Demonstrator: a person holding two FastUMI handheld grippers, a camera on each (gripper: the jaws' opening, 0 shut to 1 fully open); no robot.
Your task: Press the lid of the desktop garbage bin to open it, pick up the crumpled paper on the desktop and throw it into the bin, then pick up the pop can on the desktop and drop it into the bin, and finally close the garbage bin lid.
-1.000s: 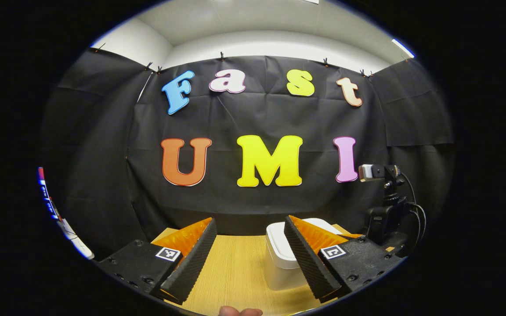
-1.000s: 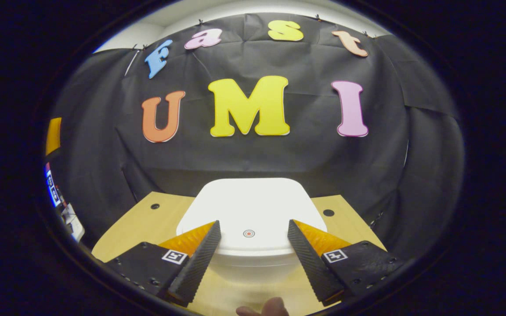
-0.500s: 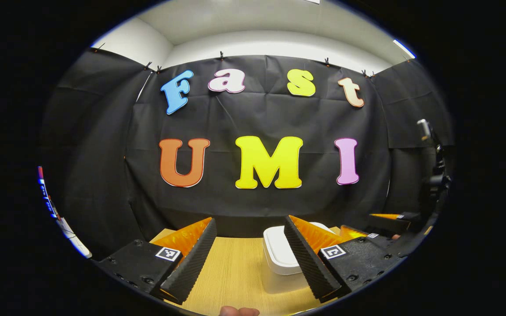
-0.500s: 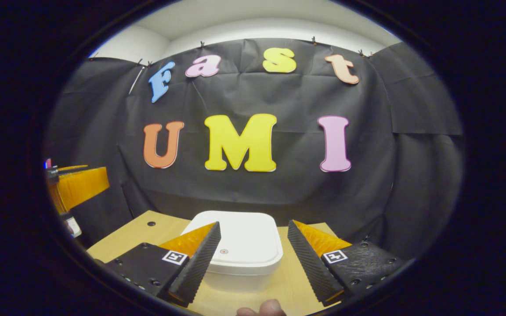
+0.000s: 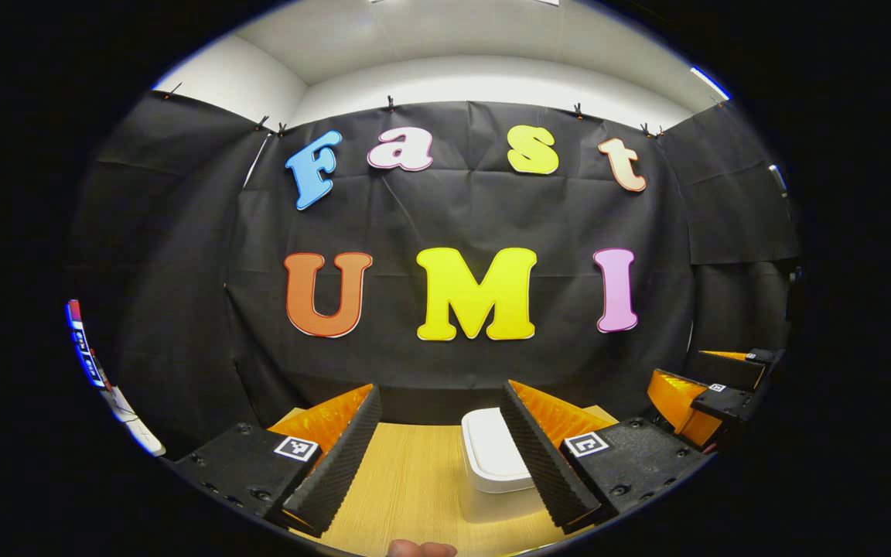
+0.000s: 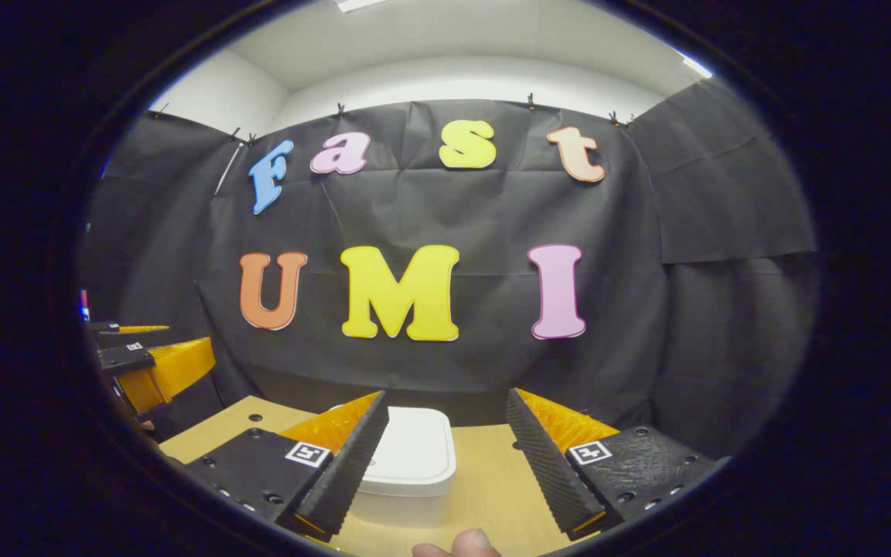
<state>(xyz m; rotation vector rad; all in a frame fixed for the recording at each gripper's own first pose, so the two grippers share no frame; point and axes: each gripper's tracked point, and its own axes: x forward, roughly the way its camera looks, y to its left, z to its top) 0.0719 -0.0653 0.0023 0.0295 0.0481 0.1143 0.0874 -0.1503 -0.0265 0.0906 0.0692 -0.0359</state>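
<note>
Smooth white plastic on the garbage bin (image 6: 412, 464), its lid (image 5: 489, 452) matt with a soft sheen. Under it, the desktop (image 5: 407, 487) looks like pale wood, fine straight grain, satin finish. At six o'clock, the left gripper (image 5: 435, 456) shows ribbed, rough fingers (image 5: 337, 464). Behind, at twelve o'clock, creased matt black cloth wall (image 6: 623, 325).

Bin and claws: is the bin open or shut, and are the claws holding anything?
Bin: lid down, shut, standing upright on the table.
Left claw: open, holding nothing.
Right claw: open, holding nothing.
</note>
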